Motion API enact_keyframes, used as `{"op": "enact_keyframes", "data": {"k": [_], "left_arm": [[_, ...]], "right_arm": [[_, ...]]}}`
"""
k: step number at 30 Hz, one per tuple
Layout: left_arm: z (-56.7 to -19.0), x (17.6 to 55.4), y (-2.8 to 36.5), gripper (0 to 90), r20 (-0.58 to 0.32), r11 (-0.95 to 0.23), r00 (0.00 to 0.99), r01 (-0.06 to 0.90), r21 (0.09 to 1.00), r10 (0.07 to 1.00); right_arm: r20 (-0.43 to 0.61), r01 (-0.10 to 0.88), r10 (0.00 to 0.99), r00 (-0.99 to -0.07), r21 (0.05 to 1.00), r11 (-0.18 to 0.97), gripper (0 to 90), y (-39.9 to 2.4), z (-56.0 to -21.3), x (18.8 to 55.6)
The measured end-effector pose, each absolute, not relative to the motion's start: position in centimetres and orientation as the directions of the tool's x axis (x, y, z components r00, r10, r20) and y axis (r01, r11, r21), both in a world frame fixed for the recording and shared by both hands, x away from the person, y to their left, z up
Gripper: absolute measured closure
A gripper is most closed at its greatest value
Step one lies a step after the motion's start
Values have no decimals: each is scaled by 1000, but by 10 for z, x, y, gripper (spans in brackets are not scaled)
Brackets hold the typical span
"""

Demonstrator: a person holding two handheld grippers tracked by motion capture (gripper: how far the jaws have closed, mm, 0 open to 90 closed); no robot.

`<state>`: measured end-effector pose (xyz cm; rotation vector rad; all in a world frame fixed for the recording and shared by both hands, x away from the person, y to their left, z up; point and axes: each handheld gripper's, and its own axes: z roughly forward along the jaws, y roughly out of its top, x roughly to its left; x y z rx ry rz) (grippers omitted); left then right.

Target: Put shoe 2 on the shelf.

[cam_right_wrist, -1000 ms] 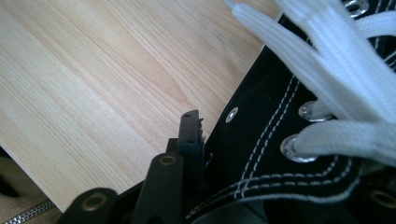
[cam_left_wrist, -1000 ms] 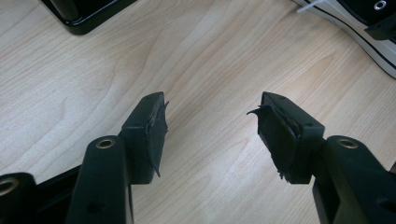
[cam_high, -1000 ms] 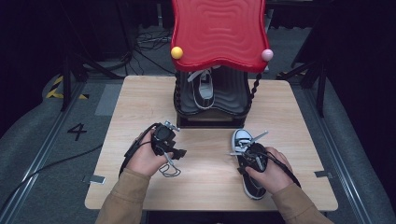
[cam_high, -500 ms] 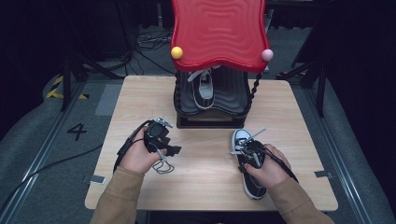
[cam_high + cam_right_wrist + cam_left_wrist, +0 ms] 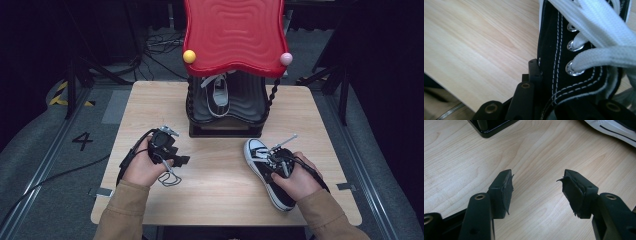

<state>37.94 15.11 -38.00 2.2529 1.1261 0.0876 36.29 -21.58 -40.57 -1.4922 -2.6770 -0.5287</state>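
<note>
A black sneaker (image 5: 262, 167) with white laces and a white toe cap lies on the wooden table, right of centre, toe pointing away. My right gripper (image 5: 281, 162) sits over its lace area. In the right gripper view my right gripper (image 5: 546, 75) has just been closing on the sneaker's black canvas side (image 5: 549, 57) by the eyelets; one jaw presses the outside and the other is hidden behind the canvas. My left gripper (image 5: 181, 160) rests on the table to the left. Its jaws stand open over bare wood (image 5: 536, 180), nothing between them.
A black stand (image 5: 225, 125) with a wavy red top (image 5: 232, 35), a yellow ball and a pink ball stands at the table's far middle. A second sneaker (image 5: 218, 95) sits on it. A thin wire loop (image 5: 169, 179) lies by the left hand. The table edge (image 5: 225, 220) is near.
The left hand and its gripper have shifted slightly to the left. The right hand has stayed on the sneaker.
</note>
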Motion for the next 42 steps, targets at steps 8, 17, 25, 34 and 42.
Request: {"op": "enact_keyframes", "data": {"k": [8, 17, 25, 34, 42], "left_arm": [[-381, 378, 156, 419, -208, -442, 628, 710, 548, 750], [-380, 376, 162, 417, -206, -429, 618, 712, 556, 759], [-381, 372, 169, 414, -206, -417, 604, 720, 555, 770], [-381, 368, 175, 410, -211, -405, 593, 727, 554, 777], [-382, 363, 178, 408, -213, -398, 588, 730, 556, 780]], "right_arm": [[185, 797, 792, -582, 322, 510, 886, -212, -381, 355], [160, 753, 761, -629, 369, 545, 884, -208, -352, 351], [153, 717, 744, -650, 447, 535, 884, -207, -320, 359], [112, 691, 748, -654, 490, 531, 884, -194, -299, 381], [74, 669, 772, -632, 555, 495, 884, -182, -287, 408]]}}
